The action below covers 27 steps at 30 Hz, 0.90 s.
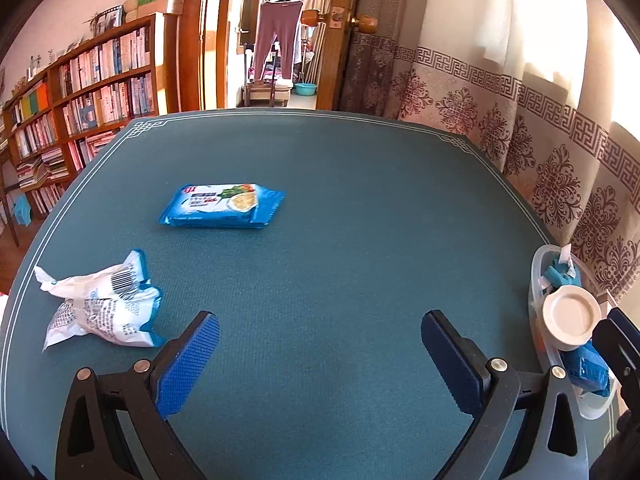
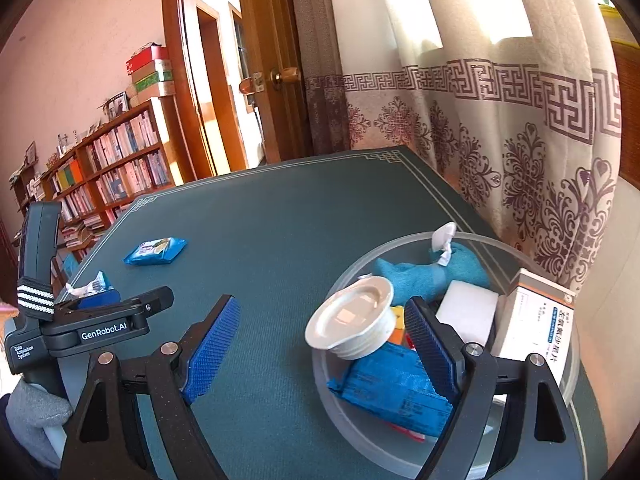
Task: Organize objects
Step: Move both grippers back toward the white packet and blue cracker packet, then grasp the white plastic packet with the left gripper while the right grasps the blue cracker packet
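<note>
Both tongs, left (image 1: 320, 360) and right (image 2: 324, 352), gape apart near the basin (image 2: 352, 432).

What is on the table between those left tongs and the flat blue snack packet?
Nothing: in the left wrist view only bare green table mat lies between the open left tongs and the blue snack packet. The crumpled wrapper sits off to the side.
</note>
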{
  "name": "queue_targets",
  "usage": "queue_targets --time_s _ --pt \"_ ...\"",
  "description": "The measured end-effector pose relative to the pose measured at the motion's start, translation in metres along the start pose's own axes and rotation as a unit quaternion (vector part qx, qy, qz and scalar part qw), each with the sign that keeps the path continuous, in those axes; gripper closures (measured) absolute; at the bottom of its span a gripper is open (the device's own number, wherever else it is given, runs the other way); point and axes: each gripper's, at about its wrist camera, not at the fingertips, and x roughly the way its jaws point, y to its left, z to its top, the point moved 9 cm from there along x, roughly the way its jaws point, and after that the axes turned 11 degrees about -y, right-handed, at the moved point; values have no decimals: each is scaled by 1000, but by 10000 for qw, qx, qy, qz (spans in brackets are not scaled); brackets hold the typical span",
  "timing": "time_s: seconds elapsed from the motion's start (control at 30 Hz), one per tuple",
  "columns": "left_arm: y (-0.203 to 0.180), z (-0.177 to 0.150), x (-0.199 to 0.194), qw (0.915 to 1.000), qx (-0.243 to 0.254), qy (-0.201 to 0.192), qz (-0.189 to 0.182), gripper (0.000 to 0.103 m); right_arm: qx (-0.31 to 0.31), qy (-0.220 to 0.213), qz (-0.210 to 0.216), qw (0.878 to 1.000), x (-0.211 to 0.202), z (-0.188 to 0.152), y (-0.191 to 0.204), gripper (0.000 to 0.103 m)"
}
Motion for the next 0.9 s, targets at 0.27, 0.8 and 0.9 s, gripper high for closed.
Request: queue_targets --time_s 0.27,0.8,0.9 --pt "64 -10 -16 9975 -614 108 322 0 -385 140 302 9987 13 -8 46 17" --pt "155 -10 -6 9707 -2325 329 511 0 -708 480 806 9931 42 -18 102 17" --pt "167 -6 0 9645 -2553 355 578 0 -726 567 868 9920 51 -20 108 17"
